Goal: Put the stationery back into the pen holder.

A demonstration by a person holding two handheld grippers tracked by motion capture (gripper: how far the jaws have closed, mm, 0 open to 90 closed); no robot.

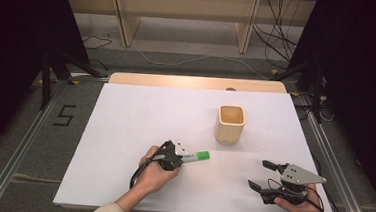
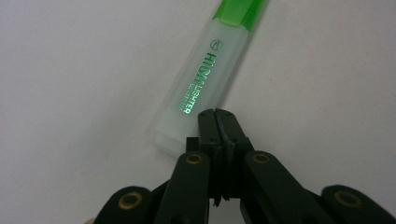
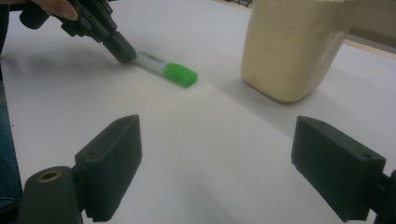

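So here's my view on the rig right now. My left gripper [image 1: 176,155] is clenched all the way, both black jaws pressed flat together with nothing between them. The tips sit right at the butt end of the translucent white highlighter with the green cap [image 1: 195,156], touching or just about touching it, I can't tell which. In the left gripper view the closed jaws lie just beside the pale barrel [image 2: 198,88], where the green "HIGH LIGHTER" lettering shows, not around it. The highlighter lies flat on the white tabletop [image 1: 124,131], a bit toward my side of the middle, cap pointing off to the right.

My right gripper [image 1: 265,174] is released, jaws spread wide and empty, hovering low over the table at the right near edge, well apart from the pen. The right gripper view looks between the open jaws at the highlighter [image 3: 166,67] and the left gripper [image 3: 122,49] beyond.

The pale wooden square cup [image 1: 231,123] stands upright farther back, right of centre, near the pen's capped end but clear of it.
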